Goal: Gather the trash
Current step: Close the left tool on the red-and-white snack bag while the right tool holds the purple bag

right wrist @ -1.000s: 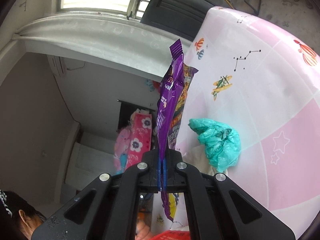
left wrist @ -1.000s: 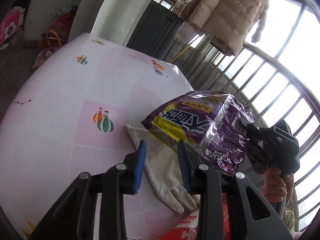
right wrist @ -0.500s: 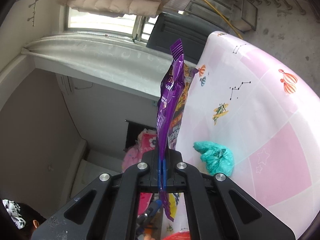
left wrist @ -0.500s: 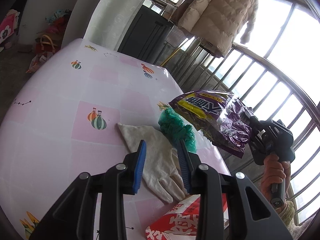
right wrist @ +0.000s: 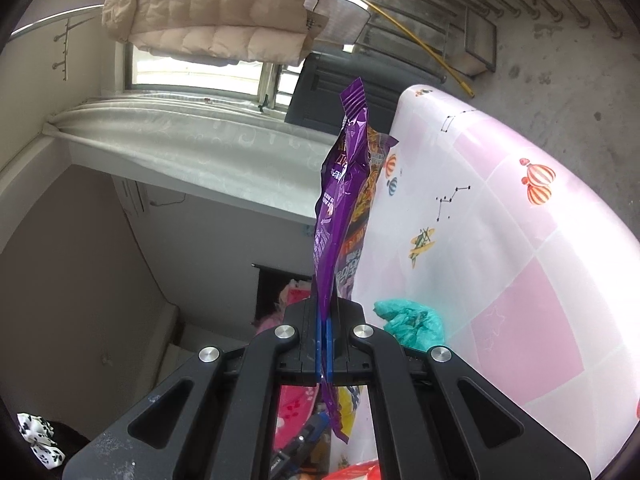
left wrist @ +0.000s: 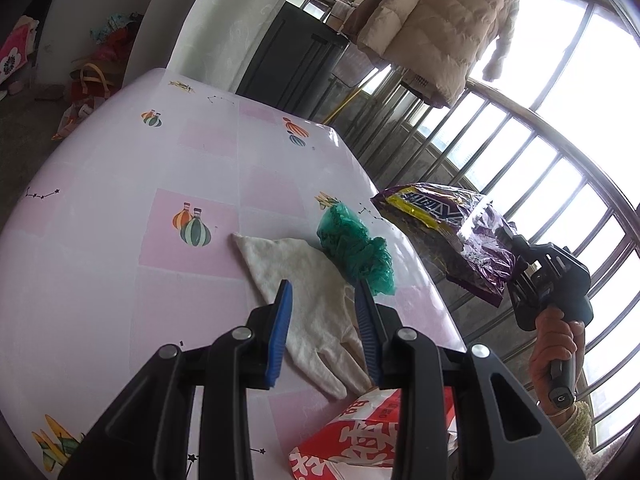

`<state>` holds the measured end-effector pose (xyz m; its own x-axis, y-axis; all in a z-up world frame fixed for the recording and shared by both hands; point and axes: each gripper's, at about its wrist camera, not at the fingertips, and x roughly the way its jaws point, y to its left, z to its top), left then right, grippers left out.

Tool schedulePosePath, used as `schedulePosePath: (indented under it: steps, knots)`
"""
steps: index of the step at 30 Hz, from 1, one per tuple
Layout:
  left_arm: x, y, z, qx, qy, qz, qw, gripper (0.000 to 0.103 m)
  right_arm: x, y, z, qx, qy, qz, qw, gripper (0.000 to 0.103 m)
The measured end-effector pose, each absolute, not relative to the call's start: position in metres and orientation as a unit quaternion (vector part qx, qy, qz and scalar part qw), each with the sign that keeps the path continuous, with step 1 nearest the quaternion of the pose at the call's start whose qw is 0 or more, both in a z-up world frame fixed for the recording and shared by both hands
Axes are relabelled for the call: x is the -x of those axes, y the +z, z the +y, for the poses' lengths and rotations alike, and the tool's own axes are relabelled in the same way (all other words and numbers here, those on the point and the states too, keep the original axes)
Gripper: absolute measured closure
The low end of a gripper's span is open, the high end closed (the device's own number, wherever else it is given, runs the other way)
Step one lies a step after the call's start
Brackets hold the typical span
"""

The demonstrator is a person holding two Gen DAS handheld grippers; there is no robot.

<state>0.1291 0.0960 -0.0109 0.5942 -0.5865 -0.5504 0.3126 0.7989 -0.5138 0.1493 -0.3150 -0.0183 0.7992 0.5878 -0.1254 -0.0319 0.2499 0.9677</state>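
1 purple wrapper (right wrist: pixel 340 216) pinched in right hand-held gripper (right wrist: pixel 323 344).

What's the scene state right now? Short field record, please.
surface: table with pink patterned cloth
right tool: shut on purple snack bag, held off the table's edge
left tool: open, empty, above white glove
still on table: white glove, green plastic bag, red-and-white bag
green bag vs glove: touching, at the glove's far edge
background: beige jacket hanging by the window

Purple wrapper (left wrist: pixel 448 236), teal bag (left wrist: pixel 354 250), pink-checked tablecloth (left wrist: pixel 120 208).
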Motion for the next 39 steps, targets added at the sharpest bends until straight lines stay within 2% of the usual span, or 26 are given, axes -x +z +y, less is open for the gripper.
schedulePosePath:
  steps: [7,12,24,28,34,39]
  knots:
    - [-0.128,-0.012,0.102,0.196,-0.264,0.370,0.869,0.072,-0.144,-0.017,-0.317,-0.579,0.202,0.236,0.754,0.103]
    - [-0.113,-0.014,0.121,0.204,-0.288,0.357,0.865,0.064,-0.133,-0.013,-0.321,-0.576,0.193,0.230,0.760,0.103]
    - [-0.069,-0.030,0.135,0.178,-0.349,0.376,0.839,0.055,-0.078,-0.014,-0.364,-0.572,0.144,0.228,0.775,0.103]
    - [-0.060,-0.033,0.121,0.123,-0.348,0.382,0.847,0.051,-0.060,-0.014,-0.372,-0.570,0.143,0.232,0.775,0.103]
    - [-0.059,-0.050,0.085,0.031,-0.335,0.398,0.853,0.051,-0.043,-0.021,-0.375,-0.577,0.140,0.231,0.771,0.103]
    - [-0.066,-0.066,0.071,0.006,-0.318,0.408,0.856,0.051,-0.037,-0.024,-0.379,-0.587,0.141,0.223,0.765,0.103]
